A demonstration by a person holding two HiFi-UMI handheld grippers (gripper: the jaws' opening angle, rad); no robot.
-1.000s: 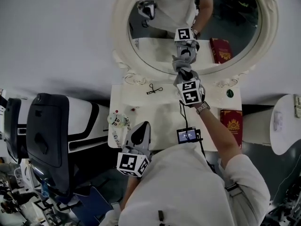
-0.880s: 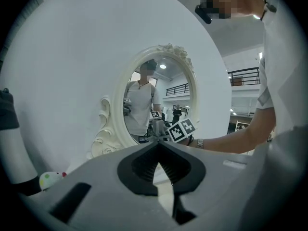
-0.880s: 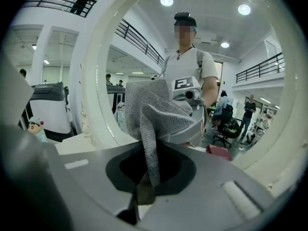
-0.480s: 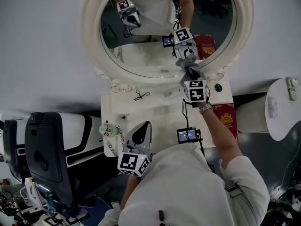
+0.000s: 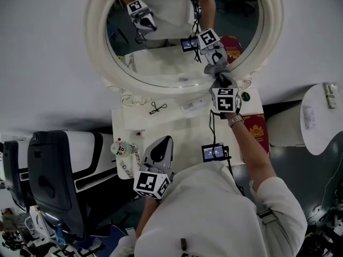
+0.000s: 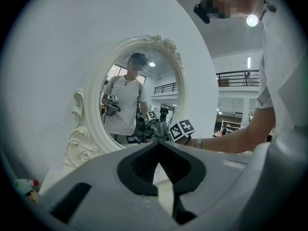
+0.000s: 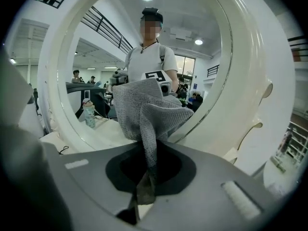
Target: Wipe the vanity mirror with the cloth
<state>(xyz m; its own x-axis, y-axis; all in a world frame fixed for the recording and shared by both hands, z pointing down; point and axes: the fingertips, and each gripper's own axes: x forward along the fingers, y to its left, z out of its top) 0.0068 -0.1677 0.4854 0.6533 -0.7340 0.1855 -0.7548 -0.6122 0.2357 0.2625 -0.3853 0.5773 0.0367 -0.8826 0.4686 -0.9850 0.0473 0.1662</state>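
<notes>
the top of the mirror (image 5: 177, 58) runs off the head view's upper edge. the person's torso (image 5: 214, 213) hides the near edge of the table (image 5: 177, 127), and the forearm (image 5: 249, 149) covers part of the book (image 5: 260, 130). a dark item (image 5: 156, 108) and a green dot (image 5: 246, 96) on the table are too small to name. whether the cloth (image 5: 213, 70) touches glass or frame can't be told past the right gripper (image 5: 220, 82). in the left gripper view the left gripper (image 6: 157, 147) blocks the mirror's lower rim, and a toy (image 6: 24, 186) is clipped by the lens edge. in the right gripper view the cloth's tail vanishes between the jaws.
</notes>
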